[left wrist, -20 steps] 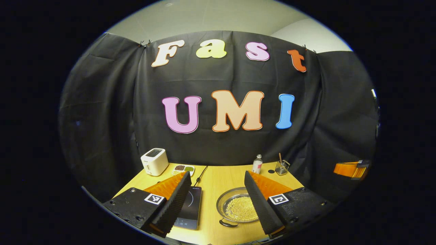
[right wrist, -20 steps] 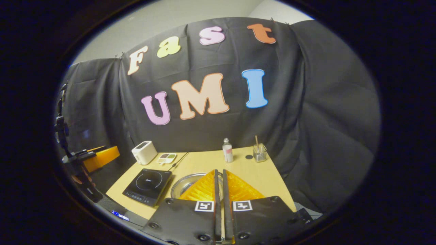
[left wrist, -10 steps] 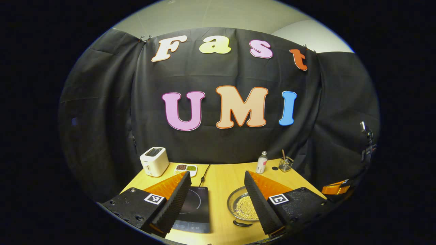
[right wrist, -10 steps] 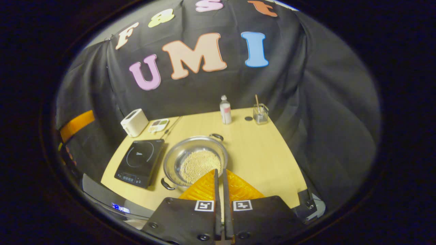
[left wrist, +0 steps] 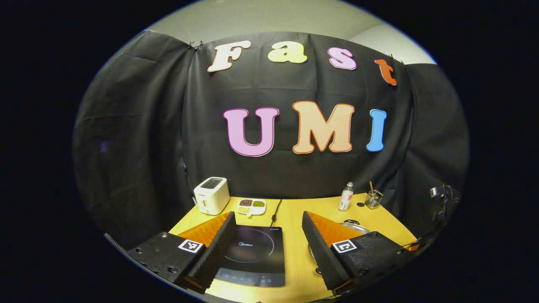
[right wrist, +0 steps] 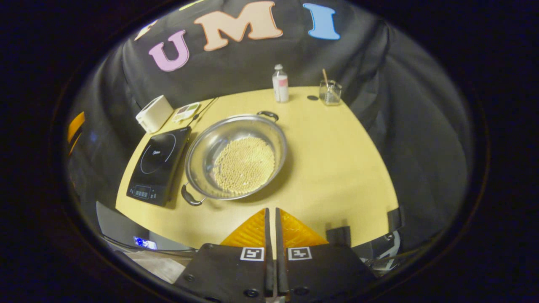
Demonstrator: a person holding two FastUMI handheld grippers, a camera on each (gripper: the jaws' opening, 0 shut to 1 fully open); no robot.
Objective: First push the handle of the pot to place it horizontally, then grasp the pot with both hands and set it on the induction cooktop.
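left gripper (left wrist: 267, 216) jaws spread above induction cooktop (right wrist: 159, 165) | right gripper (right wrist: 270, 210) closed, empty | pot (right wrist: 238, 156) on bench (right wrist: 337, 168) just right of cooktop | toaster (right wrist: 153, 113), bottle (right wrist: 280, 83), glass (right wrist: 330, 91) behind

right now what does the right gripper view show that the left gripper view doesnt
Right gripper view: the whole steel pot with pale beads, both handles diagonal, and its own shut jaws above the near table edge. Left gripper view: its own open jaws framing the induction cooktop. Both share the white toaster, small bottle and glass cup.
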